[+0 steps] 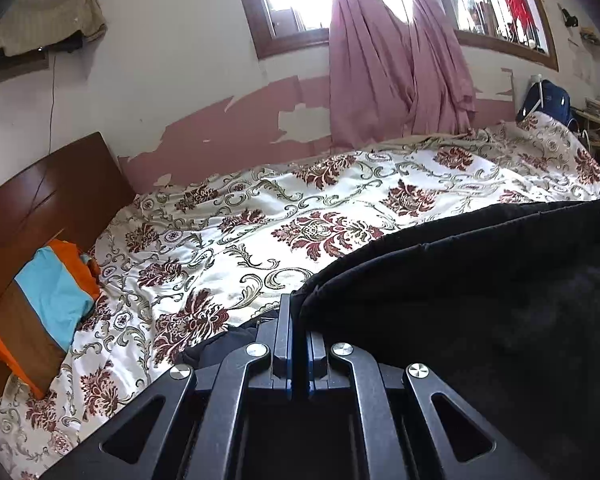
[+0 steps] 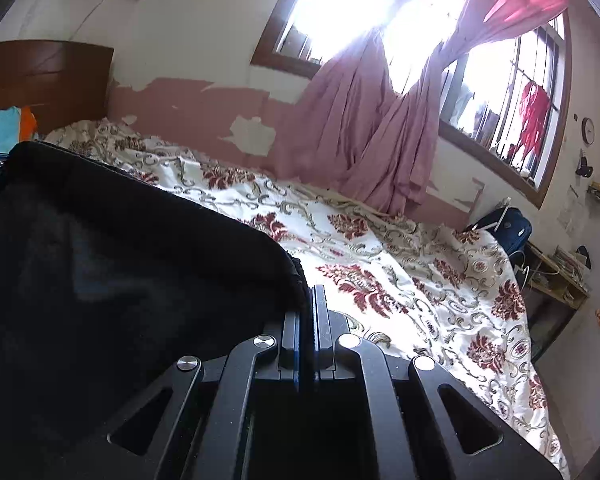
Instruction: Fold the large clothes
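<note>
Left gripper (image 1: pixel 299 320), a black two-finger linkage tool, has its jaws pressed together on one edge of the large black fleecy garment (image 1: pixel 480 300); right gripper (image 2: pixel 307 308), its twin, pinches the opposite end of the same garment (image 2: pixel 120 260) in the same way. Between the two I hold the cloth as a slack span above the white bedspread printed with maroon and olive scrolls (image 1: pixel 260 216), and part of it lies dark on the spread beside the left fingers.

To do this step well, I judge that both grips must stay firm while I carry the held edge across at an even height, keeping the two tools parallel so the fold line runs straight. I should lay the edge flat onto the open spread before letting go, and draw the cloth taut first, since the thick fabric looks apt to sag and bunch in the middle.

Left wrist view alone shows the striped orange, turquoise and brown pillow (image 1: pixel 40 304) in full against the reddish wooden headboard (image 1: pixel 48 188), and a doubled hem on the garment. Right wrist view alone shows the foot of the bed, the low wooden shelf (image 2: pixel 556 280) beside it, and a round wall clock (image 2: pixel 588 131).
</note>
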Demonstrator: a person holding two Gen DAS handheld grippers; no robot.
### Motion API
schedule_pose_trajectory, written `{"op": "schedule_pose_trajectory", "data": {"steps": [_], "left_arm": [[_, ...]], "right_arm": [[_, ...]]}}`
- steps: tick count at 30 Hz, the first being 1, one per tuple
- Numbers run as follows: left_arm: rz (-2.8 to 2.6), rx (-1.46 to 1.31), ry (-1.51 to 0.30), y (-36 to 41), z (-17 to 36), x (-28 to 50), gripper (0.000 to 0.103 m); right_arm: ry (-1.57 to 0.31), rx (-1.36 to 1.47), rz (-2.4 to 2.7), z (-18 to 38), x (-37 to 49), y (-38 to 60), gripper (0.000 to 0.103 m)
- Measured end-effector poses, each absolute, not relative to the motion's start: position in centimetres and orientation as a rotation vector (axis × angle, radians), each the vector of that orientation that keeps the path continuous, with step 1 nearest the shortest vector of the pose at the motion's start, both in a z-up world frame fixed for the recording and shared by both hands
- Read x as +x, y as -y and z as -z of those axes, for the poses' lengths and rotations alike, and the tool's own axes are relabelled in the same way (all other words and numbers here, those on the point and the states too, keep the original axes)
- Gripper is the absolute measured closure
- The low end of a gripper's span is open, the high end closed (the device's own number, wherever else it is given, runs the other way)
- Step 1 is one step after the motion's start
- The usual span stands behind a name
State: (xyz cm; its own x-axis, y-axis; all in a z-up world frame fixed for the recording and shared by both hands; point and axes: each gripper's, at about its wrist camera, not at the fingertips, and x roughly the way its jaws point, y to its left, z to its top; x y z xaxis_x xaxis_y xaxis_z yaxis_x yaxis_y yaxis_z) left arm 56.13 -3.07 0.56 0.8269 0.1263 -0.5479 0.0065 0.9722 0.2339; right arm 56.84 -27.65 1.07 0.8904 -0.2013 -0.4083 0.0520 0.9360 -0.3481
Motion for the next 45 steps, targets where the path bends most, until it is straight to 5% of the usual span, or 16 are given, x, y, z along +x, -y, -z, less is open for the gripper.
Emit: {"op": "schedule_pose_trajectory", "data": {"steps": [29,32,33,34,35,37,40,43,45], "left_arm": [[0.027,0.067,-0.73,1.6,2.4,63.4,0.091],[0.038,-0.002,-0.739,0.7,1.9,63.3,0.077],[0.048,-0.045,-0.73,0.3,1.5,63.2,0.054],[0.052,-0.07,-0.717,0.1,1.1,63.0,0.02],[0.052,-0.103,-0.689,-0.2,0.6,62.6,0.013],[0.045,-0.123,-0.628,-0.2,-0.8,61.5,0.012],[0.081,-0.079,-0.622,0.6,-1.5,60.3,0.012],[0.119,-0.026,-0.599,1.5,-1.2,58.1,0.012],[0.162,-0.011,-0.591,2.0,-0.1,56.1,0.011]], "right_arm": [[-0.584,-0.298,0.107,3.2,64.9,29.0,0.096],[-0.576,-0.274,0.091,2.8,64.6,29.3,0.09],[-0.571,-0.266,0.097,2.6,64.5,29.4,0.084],[-0.561,-0.253,0.097,2.3,64.3,29.6,0.074],[-0.552,-0.243,0.094,2.0,64.1,29.7,0.068],[-0.524,-0.211,0.083,1.1,63.5,29.9,0.051],[-0.497,-0.187,0.058,-0.1,61.9,29.9,0.045],[-0.475,-0.164,0.032,-0.4,59.7,29.7,0.025],[-0.469,-0.125,0.005,-0.1,58.1,29.8,0.023]]}}
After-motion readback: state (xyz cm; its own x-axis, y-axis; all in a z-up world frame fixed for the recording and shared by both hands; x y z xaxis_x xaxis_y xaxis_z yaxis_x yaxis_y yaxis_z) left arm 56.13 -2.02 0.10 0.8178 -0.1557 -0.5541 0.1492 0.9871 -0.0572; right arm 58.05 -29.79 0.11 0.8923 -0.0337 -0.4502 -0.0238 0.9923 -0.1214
